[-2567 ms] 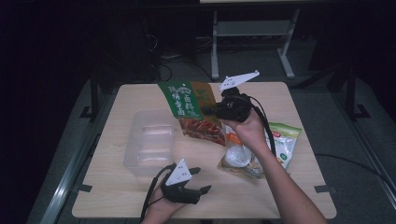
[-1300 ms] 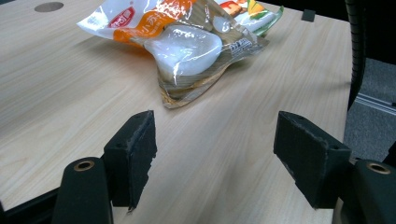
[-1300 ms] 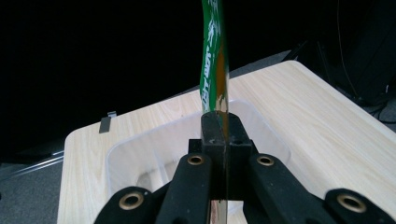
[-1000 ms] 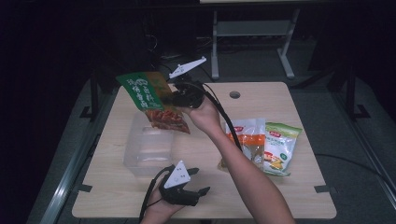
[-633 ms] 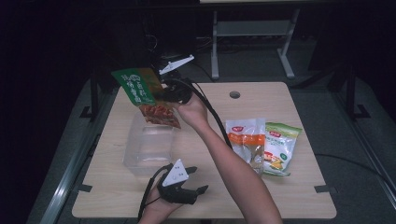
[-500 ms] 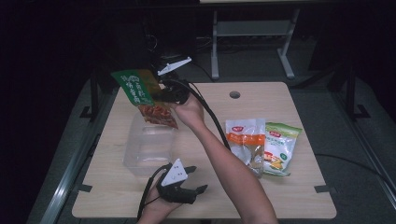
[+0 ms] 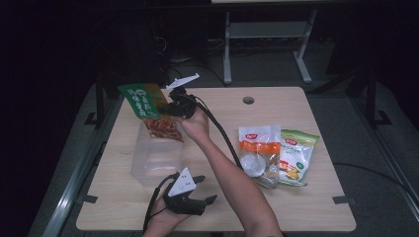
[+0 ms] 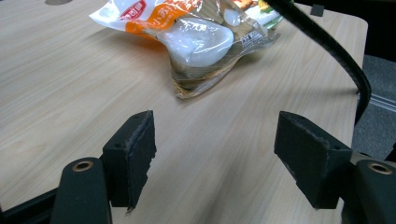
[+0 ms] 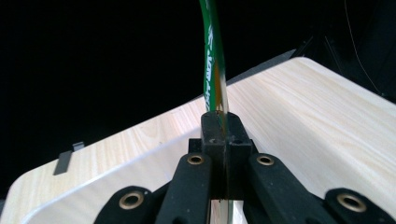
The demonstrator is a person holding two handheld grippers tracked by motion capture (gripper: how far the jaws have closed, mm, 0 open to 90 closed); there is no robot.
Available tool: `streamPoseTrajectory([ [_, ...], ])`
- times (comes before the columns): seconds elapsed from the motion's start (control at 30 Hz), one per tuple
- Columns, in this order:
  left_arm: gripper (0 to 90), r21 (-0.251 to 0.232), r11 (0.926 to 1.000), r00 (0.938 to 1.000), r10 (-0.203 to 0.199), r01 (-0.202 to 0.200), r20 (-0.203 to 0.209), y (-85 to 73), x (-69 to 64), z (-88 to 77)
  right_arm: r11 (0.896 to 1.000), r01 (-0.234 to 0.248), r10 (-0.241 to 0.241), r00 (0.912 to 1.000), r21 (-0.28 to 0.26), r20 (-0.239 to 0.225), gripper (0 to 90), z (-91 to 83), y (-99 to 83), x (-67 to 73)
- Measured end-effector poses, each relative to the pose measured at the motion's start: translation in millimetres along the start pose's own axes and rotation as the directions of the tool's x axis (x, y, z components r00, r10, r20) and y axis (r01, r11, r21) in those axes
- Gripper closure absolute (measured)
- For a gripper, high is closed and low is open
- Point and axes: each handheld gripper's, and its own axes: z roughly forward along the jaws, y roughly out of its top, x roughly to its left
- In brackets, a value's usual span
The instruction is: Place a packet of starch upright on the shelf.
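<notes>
My right gripper point(image 7: 170, 106) pinches green snack bag point(image 7: 148, 111) by its edge, hanging over clear container point(image 7: 155, 158). Left gripper point(image 8: 215, 158) spread, idle near container's front. Risk: bag bottom snags container rim, tilts, lands outside.

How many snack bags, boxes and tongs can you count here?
Snack bags: 3 – green-topped bag, orange bag, green-and-white bag
Clear boxes: 1 – clear box
Tongs: 2 – left tongs, right tongs
Total: 6
</notes>
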Motion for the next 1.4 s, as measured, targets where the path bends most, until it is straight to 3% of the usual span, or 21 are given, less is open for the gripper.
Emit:
streamPoseTrajectory([
  [0.27, 28.6, 0.003, 1.0, 1.0, 0.0, 0.0, 0.006, 0.2, -0.3, 1.2, 0.999, -0.036, 0.036, 0.9993, -0.018, 0.007, 88.6, 1.4, -23.5, -14.7],
  [0.43, 28.6, 0.001, 1.0, 1.0, -0.004, 0.004, 0.002, 0.4, 0.5, 0.7, 1.0, -0.026, 0.026, 0.9991, 0.017, 0.034, 79.2, -9.7, -24.7, -19.6],
  [0.6, 28.5, -0.003, 0.9999, 0.9999, -0.01, 0.01, -0.008, 0.0, 1.9, -1.0, 1.0, -0.029, 0.028, 0.9985, 0.013, 0.048, 75.0, -26.8, -25.4, -24.0],
  [0.67, 28.5, -0.002, 0.9999, 0.9999, -0.011, 0.011, -0.01, 0.5, 2.3, -0.7, 1.0, -0.03, 0.029, 0.9984, 0.011, 0.049, 77.1, -31.9, -25.9, -25.2],
  [0.77, 28.3, -0.002, 1.0, 0.9999, -0.01, 0.01, -0.013, 1.5, 1.9, 0.5, 1.0, -0.019, 0.018, 0.9987, 0.015, 0.048, 88.9, -35.0, -25.8, -25.1],
  [0.93, 28.3, 0.0, 0.9999, 0.9999, -0.013, 0.013, -0.004, 2.2, 0.8, 2.3, 1.0, -0.013, 0.012, 0.9984, 0.02, 0.055, 89.1, -34.4, -25.8, -24.9],
  [1.0, 28.3, 0.002, 0.9998, 0.9998, -0.02, 0.02, 0.001, 2.7, 1.2, 3.0, 1.0, -0.014, 0.013, 0.9984, 0.025, 0.055, 86.4, -35.1, -25.3, -25.2],
  [1.13, 28.1, 0.009, 0.9998, 0.9998, -0.02, 0.02, 0.004, 3.0, 2.0, 5.9, 0.999, -0.028, 0.027, 0.9988, 0.025, 0.042, 68.0, -41.3, -25.6, -28.7],
  [1.4, 28.1, 0.007, 0.9996, 0.9996, -0.027, 0.027, 0.0, 3.7, 2.3, 9.0, 0.998, -0.054, 0.054, 0.9982, 0.023, 0.025, 54.4, -63.8, -27.5, -33.0],
])
